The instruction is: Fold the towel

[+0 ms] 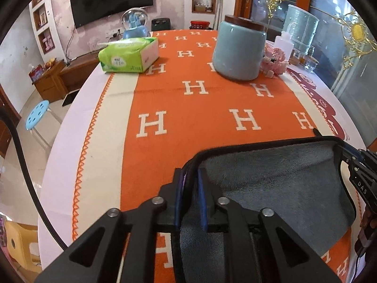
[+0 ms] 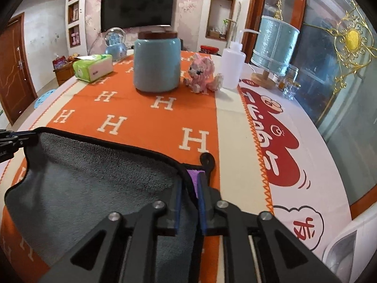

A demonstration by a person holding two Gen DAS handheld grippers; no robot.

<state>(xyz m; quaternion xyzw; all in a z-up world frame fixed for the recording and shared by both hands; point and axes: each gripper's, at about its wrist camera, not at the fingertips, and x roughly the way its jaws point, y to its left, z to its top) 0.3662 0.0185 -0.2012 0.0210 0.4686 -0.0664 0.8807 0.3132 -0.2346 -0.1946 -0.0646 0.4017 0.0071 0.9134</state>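
Note:
A grey towel (image 1: 278, 179) with a black hem and a purple underside is held up over the orange H-patterned cloth (image 1: 188, 108). My left gripper (image 1: 191, 176) is shut on its left corner. My right gripper (image 2: 189, 184) is shut on its right corner, where the purple side and a black hanging loop (image 2: 207, 160) show. The top hem stretches between the two grippers, and the towel (image 2: 94, 184) sags below it. The right gripper also shows at the right edge of the left wrist view (image 1: 360, 165), and the left gripper at the left edge of the right wrist view (image 2: 9, 141).
On the table behind the towel stand a light blue jar (image 2: 156, 63) with a dark lid, a green tissue pack (image 2: 93, 67), a pink toy dog (image 2: 203, 74), a white squeeze bottle (image 2: 233, 67) and a blue lamp (image 2: 273, 49). A blue stool (image 1: 37, 114) stands left of the table.

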